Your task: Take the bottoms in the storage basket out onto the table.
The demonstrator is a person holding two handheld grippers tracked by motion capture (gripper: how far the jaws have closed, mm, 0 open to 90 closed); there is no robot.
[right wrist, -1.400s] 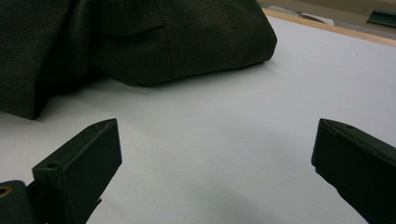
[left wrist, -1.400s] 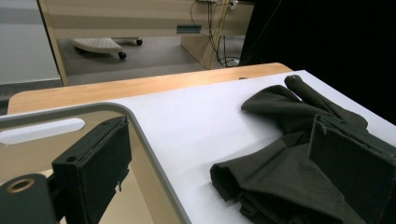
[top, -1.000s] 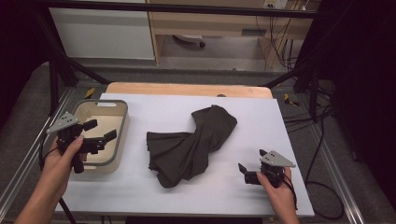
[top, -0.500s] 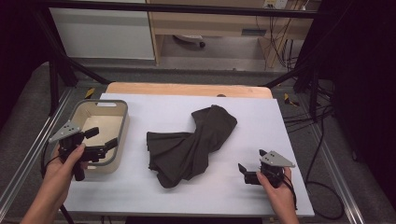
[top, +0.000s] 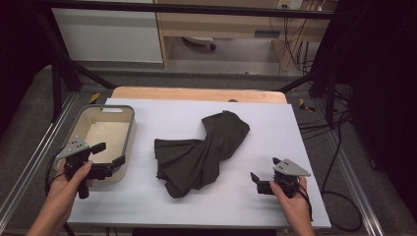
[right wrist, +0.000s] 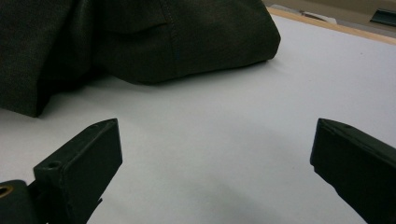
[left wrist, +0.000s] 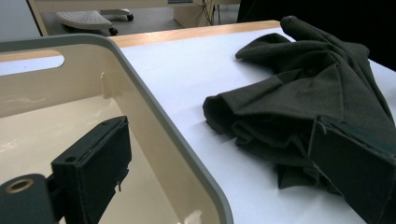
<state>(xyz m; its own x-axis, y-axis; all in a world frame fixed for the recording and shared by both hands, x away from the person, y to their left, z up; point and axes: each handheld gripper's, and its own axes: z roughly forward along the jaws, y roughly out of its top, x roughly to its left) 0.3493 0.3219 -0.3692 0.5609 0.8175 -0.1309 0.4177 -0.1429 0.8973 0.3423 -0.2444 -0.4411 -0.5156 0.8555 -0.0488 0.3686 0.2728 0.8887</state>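
A crumpled dark cloth (top: pixel 201 152) lies in the middle of the white table top (top: pixel 295 132). My left gripper (top: pixel 109 154) hovers open over the near right corner of a beige basket (top: pixel 130 132), its jaws pointing right toward the cloth. In the left gripper view the gripper (left wrist: pixel 224 177) straddles the basket's grey rim (left wrist: pixel 159 116), with the cloth (left wrist: pixel 303 93) beyond. My right gripper (top: pixel 264 168) rests open near the table's front right, aimed left at the cloth. Nothing but bare table is between its jaws (right wrist: pixel 215 172), and the cloth (right wrist: pixel 140 42) lies a little ahead.
The basket looks empty inside. A wooden strip (top: pixel 196 93) edges the table's far side. Metal frame rails (top: pixel 29 162) run along both sides, and cables (top: pixel 339 147) trail on the floor at the right.
My left gripper has drifted toward the near edge of the basket and slightly right, staying open. The right gripper and the cloth have not moved.
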